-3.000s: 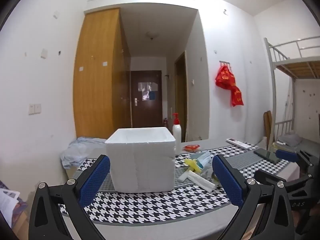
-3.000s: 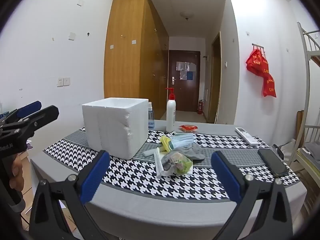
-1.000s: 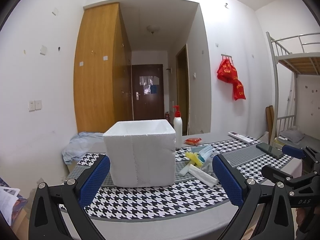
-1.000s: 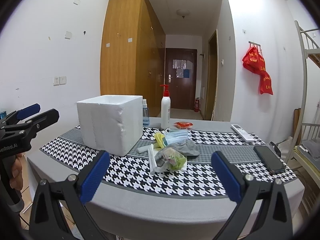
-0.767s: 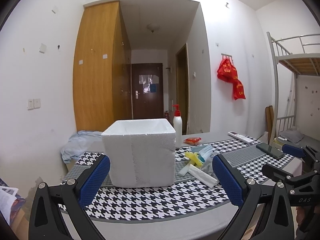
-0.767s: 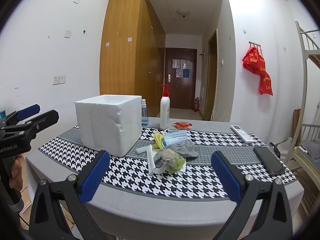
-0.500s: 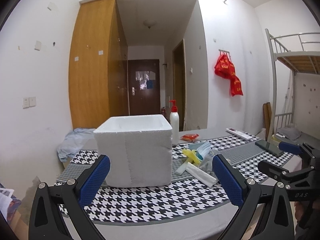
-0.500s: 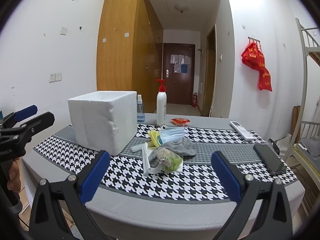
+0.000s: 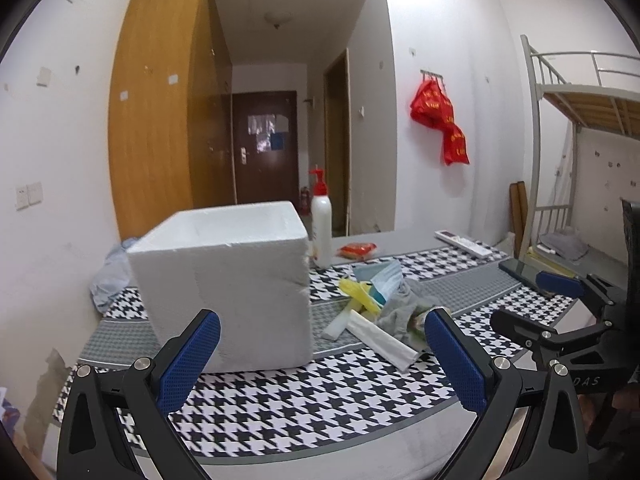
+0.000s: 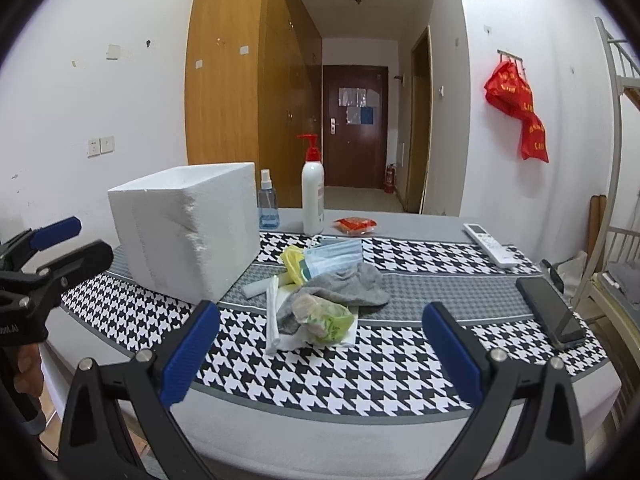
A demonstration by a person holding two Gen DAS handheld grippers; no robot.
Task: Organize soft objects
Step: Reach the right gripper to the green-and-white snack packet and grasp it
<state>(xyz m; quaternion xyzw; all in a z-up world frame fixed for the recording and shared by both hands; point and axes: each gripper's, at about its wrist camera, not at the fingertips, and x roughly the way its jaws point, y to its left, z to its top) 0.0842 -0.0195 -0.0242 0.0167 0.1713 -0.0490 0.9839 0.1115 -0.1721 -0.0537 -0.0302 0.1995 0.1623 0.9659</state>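
While both grippers hang short of the near table edge, nothing is held: the left gripper (image 9: pixel 322 354) has its blue pads spread wide apart, and the right gripper (image 10: pixel 320 350) is equally spread, each framing the work area without contact.

1. Task items. The soft objects form one pile on the houndstooth cloth (image 10: pixel 400 364). In the right wrist view the pile sits at 12 o'clock from the open jaws: a grey sock (image 10: pixel 348 284), a green crumpled bag (image 10: pixel 326 318) touching its near side, blue face masks (image 10: pixel 334 258) behind it at 11 o'clock, and a yellow bag (image 10: pixel 292 264) beside the masks.
2. Receptacle. The white foam box (image 9: pixel 228 276) stands open-topped just beside the pile, at 10 o'clock from the right gripper. Its position next to the pile suggests it is the intended container, so transfers are short.
3. Bystanders. A pump bottle (image 10: pixel 313 196), a spray bottle (image 10: pixel 268 204), a remote (image 10: pixel 490 244) and a phone (image 10: pixel 550 312) lie apart from the pile.
4. Assignment. The left gripper faces the box; the right gripper faces the pile, so the right is probably the picking tool.

Change since three seconds ago: both views show the box and pile larger and lower in frame, indicating an advance toward the table. Jaw opening is unchanged, and the pile is undisturbed.
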